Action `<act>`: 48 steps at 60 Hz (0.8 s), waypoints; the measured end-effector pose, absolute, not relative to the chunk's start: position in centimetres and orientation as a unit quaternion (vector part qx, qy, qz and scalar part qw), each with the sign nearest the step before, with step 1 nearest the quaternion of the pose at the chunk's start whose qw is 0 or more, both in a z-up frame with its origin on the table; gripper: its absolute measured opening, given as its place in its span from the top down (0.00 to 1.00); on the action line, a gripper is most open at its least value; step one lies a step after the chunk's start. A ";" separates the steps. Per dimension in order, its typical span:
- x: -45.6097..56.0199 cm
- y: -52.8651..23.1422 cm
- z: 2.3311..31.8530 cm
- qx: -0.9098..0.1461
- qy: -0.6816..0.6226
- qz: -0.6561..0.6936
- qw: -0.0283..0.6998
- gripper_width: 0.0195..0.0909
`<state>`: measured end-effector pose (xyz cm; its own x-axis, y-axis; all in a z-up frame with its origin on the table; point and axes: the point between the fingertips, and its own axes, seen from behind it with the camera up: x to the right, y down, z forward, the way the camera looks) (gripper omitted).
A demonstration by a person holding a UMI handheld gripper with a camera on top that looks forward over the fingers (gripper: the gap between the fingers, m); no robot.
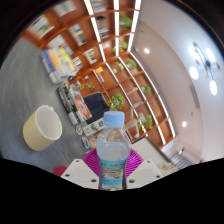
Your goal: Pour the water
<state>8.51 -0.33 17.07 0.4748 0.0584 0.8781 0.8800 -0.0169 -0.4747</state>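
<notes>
A clear plastic water bottle (113, 150) with a pale blue cap and a label stands between the fingers of my gripper (112, 164). Both magenta pads (93, 161) press against its sides, so the gripper is shut on it. The bottle is lifted and the whole view is tilted. A cream cup (42, 127) sits on the grey table (35, 80), off to the left of the bottle and beyond the fingers. Its open mouth is visible and it looks empty.
Behind the cup lie a tray with several small items (76, 100) and some books or boxes (60, 62). Wooden shelves with plants (115, 75) and ceiling lights fill the background.
</notes>
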 end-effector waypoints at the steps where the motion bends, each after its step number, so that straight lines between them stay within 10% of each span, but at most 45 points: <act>1: 8.8 -0.4 17.0 -0.641 -0.357 -0.321 0.599 0.90; 17: 8.0 -1.4 12.5 -0.774 -0.112 0.097 0.615 0.90; 48: 9.9 -0.2 7.3 -0.787 -0.088 0.057 0.608 0.86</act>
